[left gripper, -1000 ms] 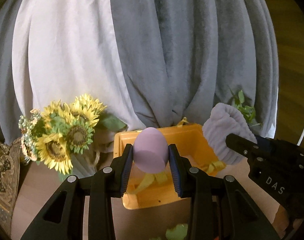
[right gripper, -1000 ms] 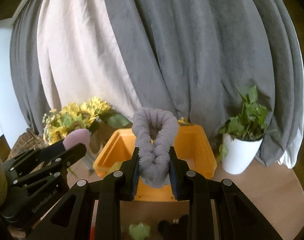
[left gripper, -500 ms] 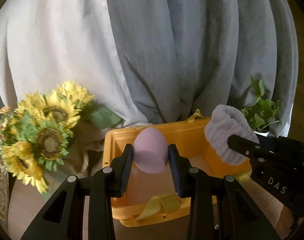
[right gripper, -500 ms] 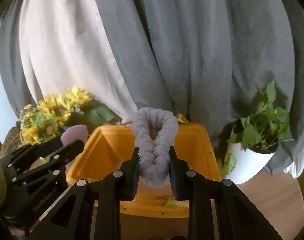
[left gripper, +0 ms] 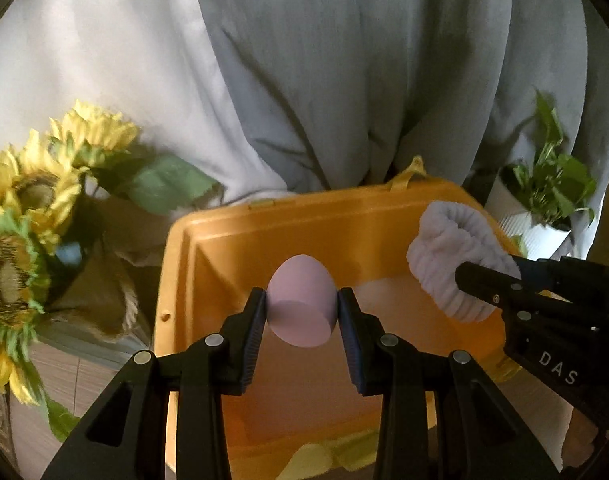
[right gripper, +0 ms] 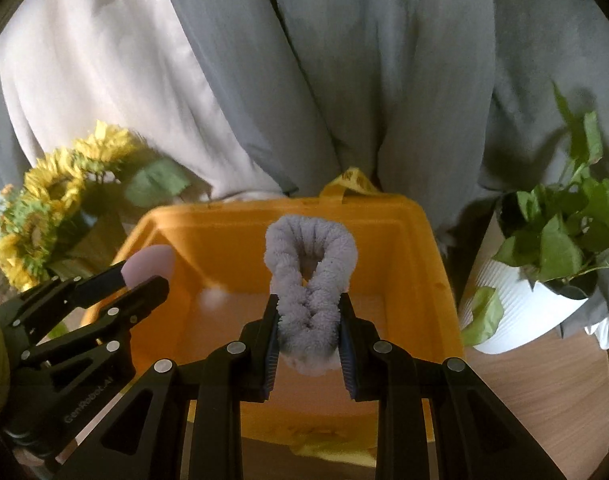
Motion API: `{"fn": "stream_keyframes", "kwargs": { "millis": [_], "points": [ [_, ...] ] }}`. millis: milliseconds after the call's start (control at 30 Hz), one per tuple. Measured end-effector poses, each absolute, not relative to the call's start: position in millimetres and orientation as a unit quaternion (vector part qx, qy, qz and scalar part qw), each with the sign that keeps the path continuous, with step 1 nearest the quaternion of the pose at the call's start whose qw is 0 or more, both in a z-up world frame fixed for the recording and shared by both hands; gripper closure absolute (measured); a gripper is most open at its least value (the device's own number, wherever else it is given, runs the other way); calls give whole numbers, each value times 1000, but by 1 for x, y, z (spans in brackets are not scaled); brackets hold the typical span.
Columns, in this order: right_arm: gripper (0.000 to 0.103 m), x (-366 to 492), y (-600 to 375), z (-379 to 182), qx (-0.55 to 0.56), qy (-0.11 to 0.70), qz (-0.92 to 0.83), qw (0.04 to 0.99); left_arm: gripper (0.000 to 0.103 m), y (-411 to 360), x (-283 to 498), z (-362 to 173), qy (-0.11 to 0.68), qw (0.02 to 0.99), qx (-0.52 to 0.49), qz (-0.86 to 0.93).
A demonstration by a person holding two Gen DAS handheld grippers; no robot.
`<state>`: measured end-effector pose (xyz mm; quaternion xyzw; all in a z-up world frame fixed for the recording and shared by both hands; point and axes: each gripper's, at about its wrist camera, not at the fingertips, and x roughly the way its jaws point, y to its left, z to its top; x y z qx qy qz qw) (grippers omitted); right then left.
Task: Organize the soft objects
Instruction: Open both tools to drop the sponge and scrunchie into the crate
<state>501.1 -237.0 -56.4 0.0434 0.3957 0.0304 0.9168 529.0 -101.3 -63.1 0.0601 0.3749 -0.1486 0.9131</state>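
Note:
My left gripper (left gripper: pixel 301 300) is shut on a lilac egg-shaped sponge (left gripper: pixel 302 300), held over the open orange bin (left gripper: pixel 232 248). In the right wrist view the same gripper (right gripper: pixel 144 276) and sponge (right gripper: pixel 148 266) show at the bin's left rim. My right gripper (right gripper: pixel 308 312) is shut on a fluffy grey-lilac scrunchie (right gripper: pixel 310 264), whose loop stands up above the orange bin (right gripper: pixel 424 272). From the left wrist view the right gripper (left gripper: pixel 464 276) reaches in from the right with the scrunchie (left gripper: pixel 452 256). The bin's floor looks bare beneath both.
A sunflower bouquet (left gripper: pixel 28 216) stands left of the bin, and a green plant in a white ribbed pot (right gripper: pixel 544 280) stands right of it. Grey and white curtains (right gripper: pixel 304 80) hang close behind. Yellow straps (left gripper: pixel 332 456) lie at the bin's near edge on the wooden table (right gripper: pixel 544 380).
Both grippers have moved forward and down over the bin, which now fills the lower view. Each keeps its hold on its object.

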Motion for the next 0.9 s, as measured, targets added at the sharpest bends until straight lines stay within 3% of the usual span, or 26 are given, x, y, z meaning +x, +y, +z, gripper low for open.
{"fn": "stream_keyframes", "kwargs": {
  "millis": [100, 200, 267, 333, 633, 900],
  "points": [
    [76, 507, -238, -63, 35, 409, 29, 911, 65, -104, 533, -69, 389, 907, 65, -149],
    [73, 512, -237, -66, 31, 416, 26, 908, 52, -104, 536, -73, 395, 905, 69, -144],
    [59, 514, -237, -68, 29, 421, 22, 906, 47, -104, 535, -72, 394, 905, 68, -142],
    [53, 513, -238, -67, 31, 420, 18, 907, 42, -103, 534, -71, 393, 907, 70, -137],
    [48, 496, -239, -49, 25, 396, -9, 918, 26, -93, 515, -49, 371, 921, 70, -100],
    [48, 460, -236, -27, 23, 374, -15, 927, 18, -80, 478, -17, 332, 937, 60, -88]
  ]
}}
